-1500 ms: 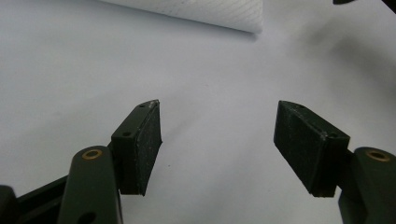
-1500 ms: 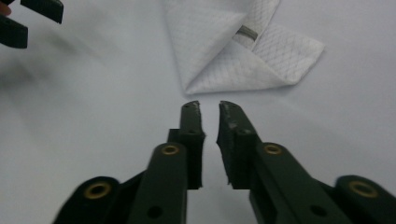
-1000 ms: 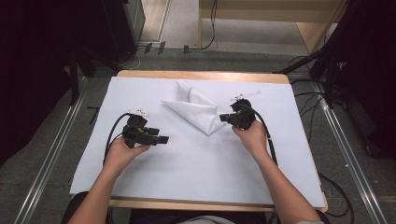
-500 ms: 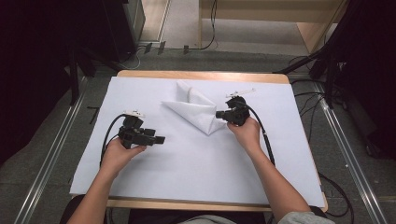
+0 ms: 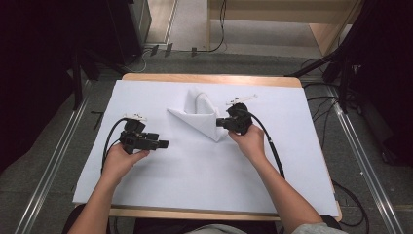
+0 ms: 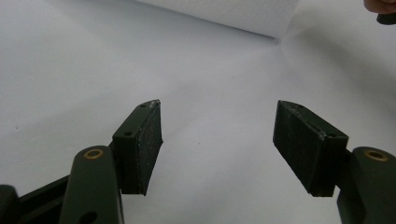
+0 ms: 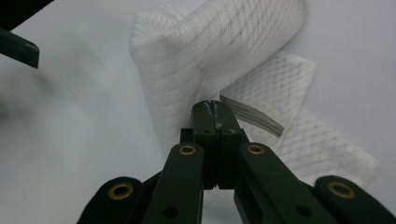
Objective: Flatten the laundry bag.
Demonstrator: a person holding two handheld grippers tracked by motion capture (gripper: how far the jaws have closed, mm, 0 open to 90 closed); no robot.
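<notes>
A white mesh cloth (image 5: 199, 114) lies folded into a rough triangle on the white table cover, with one fold standing up at its far side. My right gripper (image 5: 220, 122) is at the cloth's right corner. In the right gripper view its jaws (image 7: 215, 105) are pressed together on a layered edge of the cloth (image 7: 210, 51), which rises in front of them. My left gripper (image 5: 164, 144) is held to the left of the cloth, just above the cover. Its jaws (image 6: 217, 140) stand wide apart with nothing between them, and the cloth's edge (image 6: 233, 14) lies farther off.
The white cover (image 5: 195, 185) spreads over nearly the whole wooden table (image 5: 209, 78). Black cables trail from both grippers across it. Beyond the table edges are grey floor, metal rails (image 5: 360, 161) and dark stands.
My right gripper has moved a little to the left with the cloth's corner in it, and the cloth has bunched up beside it. The left hand has stayed in place.
</notes>
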